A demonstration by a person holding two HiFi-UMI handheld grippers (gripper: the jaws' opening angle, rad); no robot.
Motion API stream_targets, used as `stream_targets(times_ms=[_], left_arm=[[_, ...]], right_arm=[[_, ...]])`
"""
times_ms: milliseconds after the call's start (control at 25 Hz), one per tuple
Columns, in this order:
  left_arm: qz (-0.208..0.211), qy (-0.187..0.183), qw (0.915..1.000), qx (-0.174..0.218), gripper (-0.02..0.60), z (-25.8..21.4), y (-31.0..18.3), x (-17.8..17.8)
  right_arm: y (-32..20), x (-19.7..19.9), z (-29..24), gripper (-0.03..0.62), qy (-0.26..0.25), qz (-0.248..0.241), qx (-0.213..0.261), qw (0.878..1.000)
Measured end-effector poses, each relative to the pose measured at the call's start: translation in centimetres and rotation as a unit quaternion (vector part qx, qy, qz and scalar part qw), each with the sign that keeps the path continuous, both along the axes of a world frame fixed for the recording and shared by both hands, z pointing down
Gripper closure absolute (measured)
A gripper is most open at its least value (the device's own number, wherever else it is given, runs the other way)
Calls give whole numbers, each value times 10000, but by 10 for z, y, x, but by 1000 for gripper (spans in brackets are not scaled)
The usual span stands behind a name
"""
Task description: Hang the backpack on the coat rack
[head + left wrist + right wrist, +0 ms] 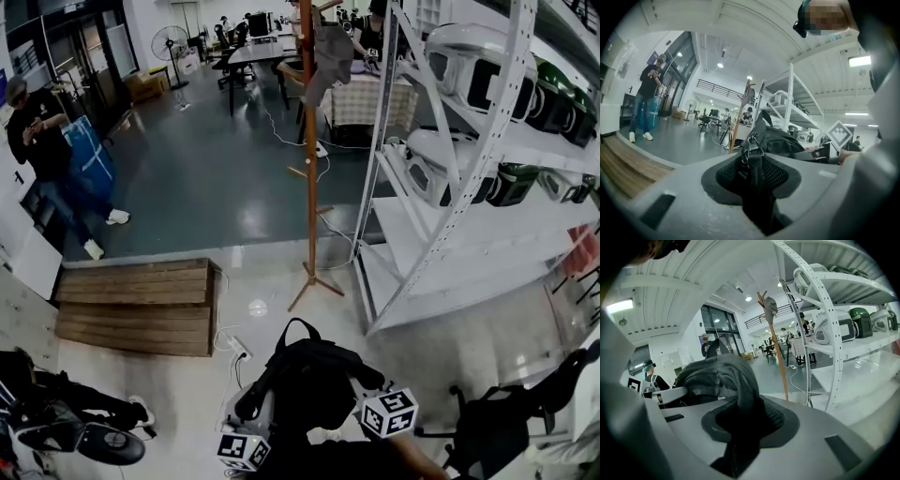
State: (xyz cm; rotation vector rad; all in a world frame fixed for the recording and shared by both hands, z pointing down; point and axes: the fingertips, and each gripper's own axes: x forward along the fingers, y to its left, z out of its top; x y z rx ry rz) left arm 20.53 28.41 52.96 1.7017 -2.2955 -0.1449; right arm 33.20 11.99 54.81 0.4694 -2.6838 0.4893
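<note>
A black backpack [314, 375] hangs in front of me at the bottom of the head view, carried between both grippers. My left gripper [752, 164] is shut on a black webbing strap of the backpack [780, 140], just below its metal zipper pulls. My right gripper [743, 413] is shut on a thick fold of the backpack [719, 376] fabric. Their marker cubes show at the backpack's lower left [244, 450] and lower right [389, 412]. The wooden coat rack [311, 159] stands ahead on the floor, with a grey garment [330, 56] hung on its top pegs. It also shows in the right gripper view as the coat rack [776, 352].
A white metal shelving unit [441, 216] with appliances stands right of the rack. A low wooden platform [141, 305] lies to the left, with a power strip [239, 349] and cable near it. A person with a blue bag [56, 159] stands far left. A black chair [497, 422] is at lower right.
</note>
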Motion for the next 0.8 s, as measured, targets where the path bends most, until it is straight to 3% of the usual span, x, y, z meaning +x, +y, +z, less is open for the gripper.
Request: stream_targets(times_ms=[200,520,800], left_arm=[[299,181,9994,-3,463,8,-22,-53],[744,51,9972,-95,463,1,-50,-152],[812,-219,9964,132,463,-18,-80,-228]], right_arm=[[-17,-52,6,507,31,177,-41,9998],[-40,-146,-6,508,-134,541,67,9984],[-60,-212,-14,508,-230,730,32,9971]])
